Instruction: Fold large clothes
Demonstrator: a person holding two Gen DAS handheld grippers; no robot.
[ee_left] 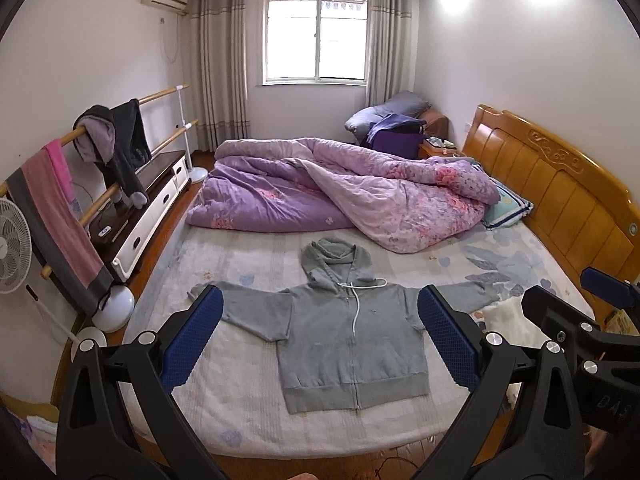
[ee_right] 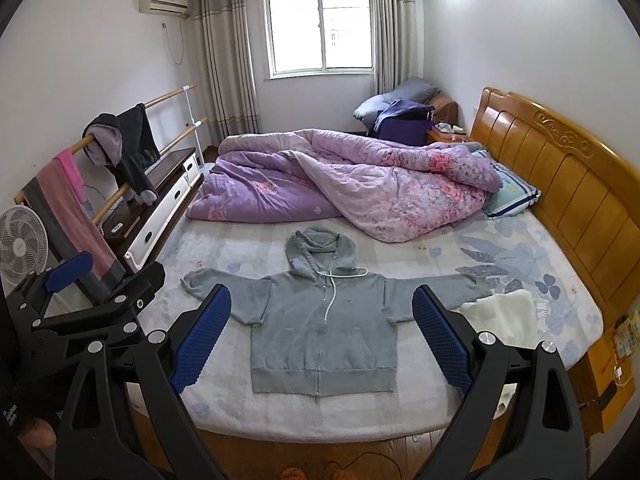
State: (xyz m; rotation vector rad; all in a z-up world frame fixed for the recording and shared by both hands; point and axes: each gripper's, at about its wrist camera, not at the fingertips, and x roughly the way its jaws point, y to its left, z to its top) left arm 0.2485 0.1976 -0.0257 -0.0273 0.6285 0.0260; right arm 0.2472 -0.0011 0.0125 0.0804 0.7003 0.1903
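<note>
A grey zip-up hoodie (ee_left: 352, 340) lies flat on the bed, front up, sleeves spread to both sides, hood toward the quilt; it also shows in the right wrist view (ee_right: 324, 328). My left gripper (ee_left: 320, 340) is open and empty, held above the near bed edge in front of the hoodie. My right gripper (ee_right: 322, 340) is open and empty, at about the same height to its right. The right gripper also shows at the right edge of the left wrist view (ee_left: 580, 312), and the left gripper shows at the left of the right wrist view (ee_right: 100, 280).
A rumpled purple quilt (ee_left: 340, 192) covers the far half of the bed. A white folded cloth (ee_right: 504, 316) lies by the hoodie's right sleeve. A wooden headboard (ee_left: 560, 184) is on the right. A clothes rail (ee_left: 80, 168), fan (ee_left: 12, 256) and TV cabinet (ee_left: 152, 208) stand left.
</note>
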